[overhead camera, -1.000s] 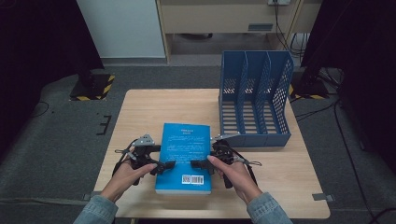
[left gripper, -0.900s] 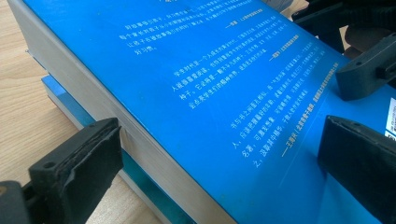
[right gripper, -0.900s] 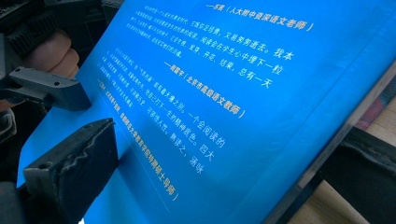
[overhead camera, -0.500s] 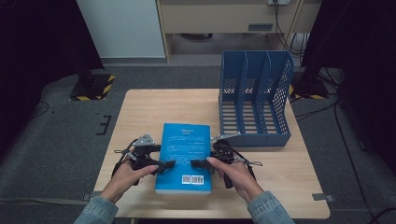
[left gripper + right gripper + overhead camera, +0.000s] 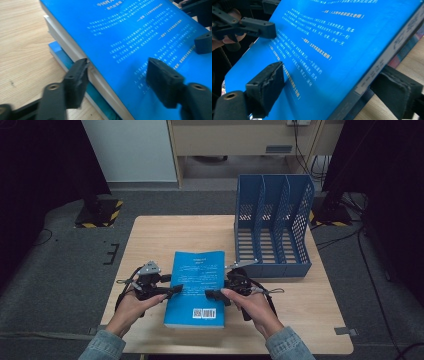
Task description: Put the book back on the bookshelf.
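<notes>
Both grippers, left (image 5: pixel 176 290) and right (image 5: pixel 211 294), have just been closing on the top blue book (image 5: pixel 196 287), one on each long edge, near the table's (image 5: pixel 150 240) front. You're gripping; the pads touch but aren't clearly clamped. Squeeze firm, then lift level toward the rack (image 5: pixel 272 225).

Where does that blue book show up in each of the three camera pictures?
High view: the blue book lies low in the middle of the table, between the left gripper and the right gripper.
Left gripper view: it runs from top left to lower right.
Right gripper view: it spans the middle and top.
Shared landmark: the pale text printed on its cover.
</notes>
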Demonstrator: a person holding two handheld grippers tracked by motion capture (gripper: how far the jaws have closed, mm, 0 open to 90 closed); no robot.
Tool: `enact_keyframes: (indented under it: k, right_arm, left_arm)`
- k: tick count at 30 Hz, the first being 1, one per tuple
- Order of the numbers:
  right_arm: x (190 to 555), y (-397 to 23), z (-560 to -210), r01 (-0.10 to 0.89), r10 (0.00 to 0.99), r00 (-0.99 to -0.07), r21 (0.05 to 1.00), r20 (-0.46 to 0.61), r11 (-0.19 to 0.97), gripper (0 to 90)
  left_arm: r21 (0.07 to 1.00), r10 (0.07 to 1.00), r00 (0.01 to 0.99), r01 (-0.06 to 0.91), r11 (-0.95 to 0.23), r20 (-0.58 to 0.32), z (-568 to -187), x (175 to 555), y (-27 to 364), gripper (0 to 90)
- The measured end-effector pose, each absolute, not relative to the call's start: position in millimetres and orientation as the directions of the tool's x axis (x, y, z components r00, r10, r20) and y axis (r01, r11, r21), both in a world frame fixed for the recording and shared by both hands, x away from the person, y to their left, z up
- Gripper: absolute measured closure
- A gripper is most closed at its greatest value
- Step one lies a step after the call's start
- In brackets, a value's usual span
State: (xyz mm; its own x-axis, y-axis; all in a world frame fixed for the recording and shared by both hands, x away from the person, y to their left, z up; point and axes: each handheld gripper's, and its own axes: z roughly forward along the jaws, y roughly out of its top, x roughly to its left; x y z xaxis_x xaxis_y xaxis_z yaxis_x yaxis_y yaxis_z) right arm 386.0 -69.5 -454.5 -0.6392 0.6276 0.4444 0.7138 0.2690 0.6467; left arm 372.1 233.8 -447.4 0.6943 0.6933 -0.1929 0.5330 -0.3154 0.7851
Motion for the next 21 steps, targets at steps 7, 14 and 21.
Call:
enact_keyframes:
  k: [7, 14, 21]
  right_arm:
    - [387.0, -65.5, -449.0, 0.704, 0.632, -0.650, 0.647, 0.422, 0.292, 14.7]
    - [387.0, -65.4, -446.6, 0.699, 0.630, -0.651, 0.657, 0.423, 0.282, 18.4]
    - [391.1, -60.6, -445.2, 0.703, 0.619, -0.654, 0.650, 0.434, 0.288, 20.4]
  left_arm:
    - [0.792, 0.699, 0.689, 0.530, -0.303, -0.193, -445.8, 373.0, 238.7, 52.3]
    - [0.785, 0.702, 0.691, 0.528, -0.324, -0.174, -440.3, 373.7, 240.7, 63.1]
    - [0.792, 0.700, 0.694, 0.518, -0.323, -0.168, -438.9, 372.8, 243.2, 68.5]
